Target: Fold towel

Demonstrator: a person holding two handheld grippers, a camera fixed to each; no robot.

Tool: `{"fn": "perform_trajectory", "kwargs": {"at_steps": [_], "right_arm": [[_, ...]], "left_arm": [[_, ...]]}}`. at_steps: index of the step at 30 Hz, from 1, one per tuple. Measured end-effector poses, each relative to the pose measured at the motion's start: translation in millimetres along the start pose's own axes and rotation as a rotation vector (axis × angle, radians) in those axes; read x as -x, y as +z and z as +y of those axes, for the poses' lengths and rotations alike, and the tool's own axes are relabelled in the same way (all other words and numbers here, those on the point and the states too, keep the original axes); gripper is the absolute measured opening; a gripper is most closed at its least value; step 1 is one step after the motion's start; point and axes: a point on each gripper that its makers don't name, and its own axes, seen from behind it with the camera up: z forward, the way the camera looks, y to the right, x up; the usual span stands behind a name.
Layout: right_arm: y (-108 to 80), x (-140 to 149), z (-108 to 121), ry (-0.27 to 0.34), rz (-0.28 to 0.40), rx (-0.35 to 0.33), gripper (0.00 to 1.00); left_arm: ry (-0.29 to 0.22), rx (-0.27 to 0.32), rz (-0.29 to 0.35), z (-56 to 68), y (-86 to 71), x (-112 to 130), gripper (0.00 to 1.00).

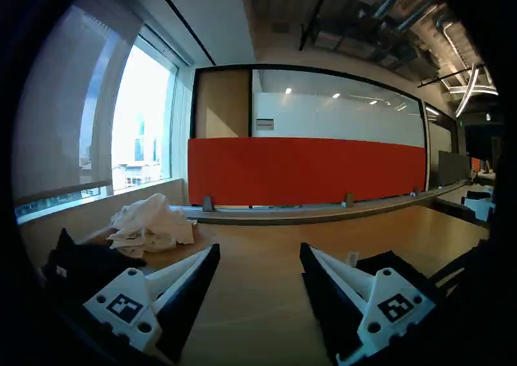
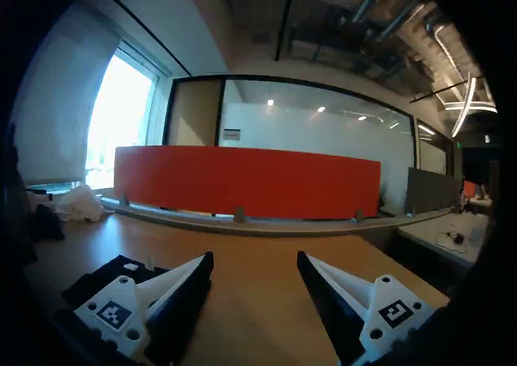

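Far edge of the light wooden surface (image 1: pixel 258 301) runs under an upright red divider panel (image 1: pixel 304 171), with a grey rail (image 1: pixel 291 214) along the panel's foot. The left side closes at a low sill below a tall bright window (image 1: pixel 142 133). Open wood lies ahead of both tools, from the fingertips to the rail. In the right gripper view the surface (image 2: pixel 258 288) ends at its right edge; past a gap stands a pale neighbouring desk (image 2: pixel 446 233).

Left hand-held gripper (image 1: pixel 260 249): black-and-white fingers spread wide, released, only wood in the gap. Right hand-held gripper (image 2: pixel 255 256): likewise parted, holding nothing.

Crumpled white cloth towel (image 1: pixel 152 227) sits at the surface's far left corner, near the sill, ahead and left of the left hand-held gripper's left finger and apart from it. It is a loose mound of deep creases and bunched lobes, with no flat edge laid out. In the right gripper view it (image 2: pixel 81 204) shows small at far left, by the divider's left end, well apart from the right hand-held gripper.
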Motion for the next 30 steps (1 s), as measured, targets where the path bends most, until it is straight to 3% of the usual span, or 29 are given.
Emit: {"fn": "perform_trajectory", "kwargs": {"at_steps": [6, 15, 24, 30], "right_arm": [[-6.3, -36, -7, 0.003, -0.018, -0.018, 1.0], [-14.7, -67, -29, -0.017, -0.099, -0.117, 1.0], [-23.9, -70, -55, -0.034, -0.188, -0.24, 1.0], [-33.3, -55, -74, -0.047, -0.258, -0.338, 1.0]], "left_arm": [[0.029, 0.03, -0.042, 9.9, -2.5, -18, 0.92], [0.058, 0.112, -0.126, 24.0, -10.3, -40, 0.92], [0.095, 0.193, -0.223, 35.2, -12.4, -36, 0.91], [0.136, 0.251, -0.269, 48.5, -12.0, -28, 0.91]]}}
